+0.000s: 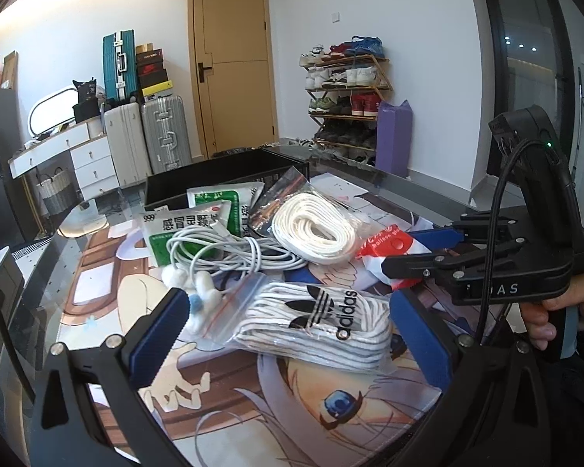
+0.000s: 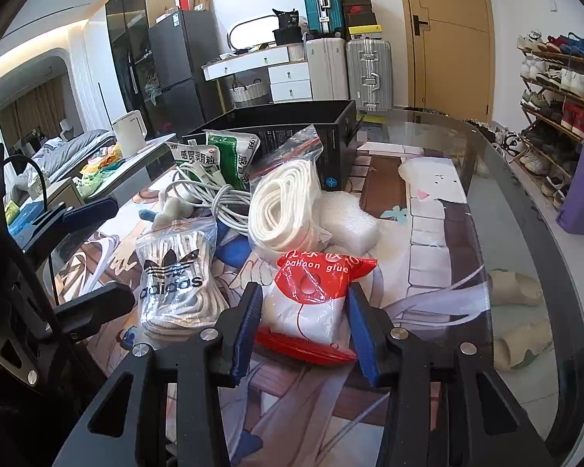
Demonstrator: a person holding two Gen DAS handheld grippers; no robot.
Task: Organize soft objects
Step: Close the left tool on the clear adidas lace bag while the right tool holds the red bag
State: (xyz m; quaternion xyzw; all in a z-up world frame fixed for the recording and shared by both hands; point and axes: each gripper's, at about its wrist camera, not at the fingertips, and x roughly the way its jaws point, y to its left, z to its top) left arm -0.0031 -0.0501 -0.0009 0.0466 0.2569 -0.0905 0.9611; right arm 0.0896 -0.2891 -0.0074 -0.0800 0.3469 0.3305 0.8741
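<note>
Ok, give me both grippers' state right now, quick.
Left gripper: open, jaws wide either side of the adidas bag, not gripping it.
Right gripper: closed on the balloon glue packet, pads against its sides.

I see table: glass over cartoon mat | on it: black box, medicine sachets, white cable, bagged laces, adidas bag, foam block
</note>
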